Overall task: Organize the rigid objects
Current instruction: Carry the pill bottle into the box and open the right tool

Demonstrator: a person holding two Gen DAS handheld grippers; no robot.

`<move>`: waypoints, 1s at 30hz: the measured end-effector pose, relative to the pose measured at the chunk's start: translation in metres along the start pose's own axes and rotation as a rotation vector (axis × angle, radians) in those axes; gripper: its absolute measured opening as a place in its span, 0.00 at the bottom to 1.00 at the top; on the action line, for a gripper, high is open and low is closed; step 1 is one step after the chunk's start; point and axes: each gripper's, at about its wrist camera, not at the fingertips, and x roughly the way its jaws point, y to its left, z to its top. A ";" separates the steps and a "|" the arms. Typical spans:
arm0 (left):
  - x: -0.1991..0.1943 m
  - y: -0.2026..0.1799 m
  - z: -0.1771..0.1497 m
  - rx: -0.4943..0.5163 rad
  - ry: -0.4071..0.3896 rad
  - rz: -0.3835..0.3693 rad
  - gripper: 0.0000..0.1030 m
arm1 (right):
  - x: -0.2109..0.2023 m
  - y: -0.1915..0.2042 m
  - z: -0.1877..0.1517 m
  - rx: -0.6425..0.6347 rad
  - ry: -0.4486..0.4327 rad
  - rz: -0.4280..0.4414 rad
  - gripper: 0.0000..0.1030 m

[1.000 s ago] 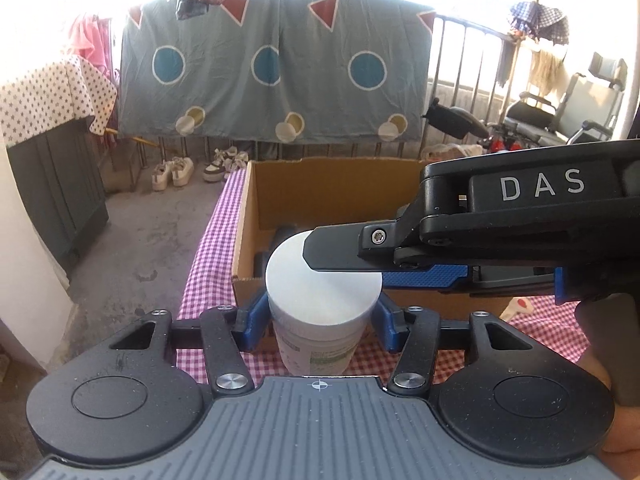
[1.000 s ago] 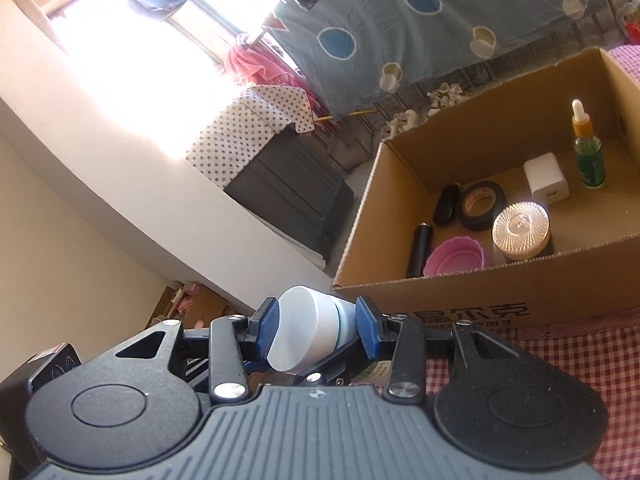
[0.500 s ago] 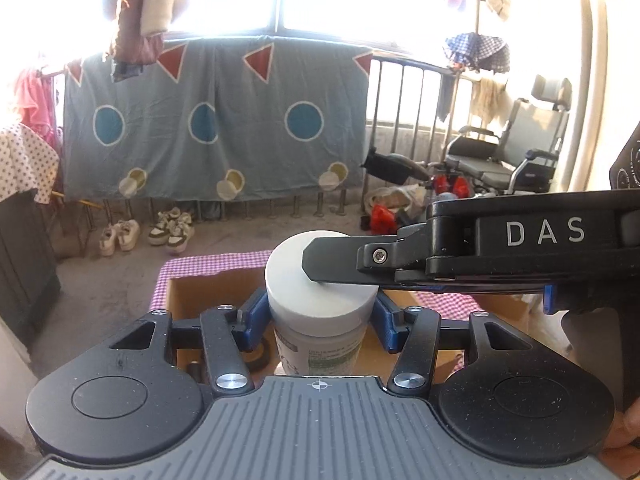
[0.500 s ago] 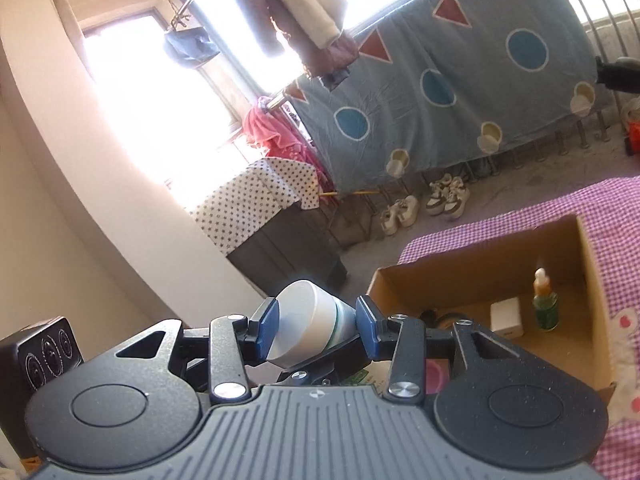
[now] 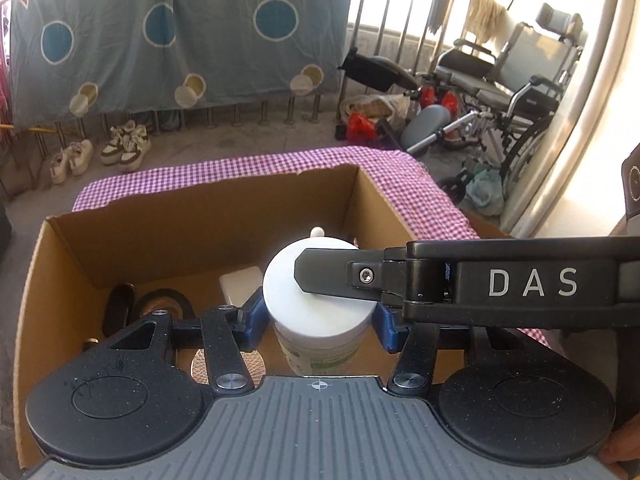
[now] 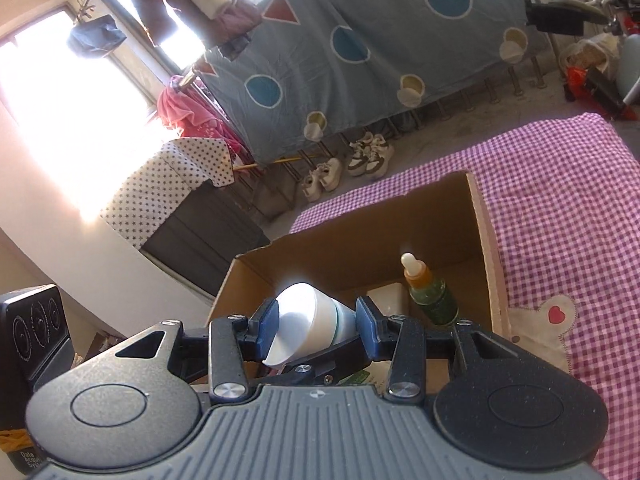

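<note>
Both tongs (image 5: 318, 316) (image 6: 316, 322) shifted over box (image 5: 200, 216) — gripping jar (image 5: 318, 300)

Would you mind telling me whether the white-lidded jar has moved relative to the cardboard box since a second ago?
Yes. The jar, gripped by both grippers, was in front of the cardboard box's near wall; now it hangs above the box's inside.

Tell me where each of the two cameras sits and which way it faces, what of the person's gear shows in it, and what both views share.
Left wrist view: sits on the left gripper, looking down along its fingers into the cardboard box; the right gripper crosses from the right.
Right wrist view: sits on the right gripper, facing the box's far wall, a green dropper bottle and the checked cloth.
Shared: the white-lidded jar, clamped by both grippers, the box and the blue hanging sheet.
</note>
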 end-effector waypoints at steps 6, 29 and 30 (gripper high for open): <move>0.016 0.002 -0.003 0.010 0.044 -0.006 0.51 | 0.015 -0.005 0.000 -0.030 0.024 -0.056 0.45; -0.036 -0.017 -0.003 0.073 -0.042 0.016 0.92 | -0.058 0.014 -0.010 -0.016 -0.156 -0.069 0.56; -0.045 -0.017 -0.005 0.070 -0.066 0.015 0.94 | -0.066 0.017 -0.014 -0.012 -0.169 -0.068 0.60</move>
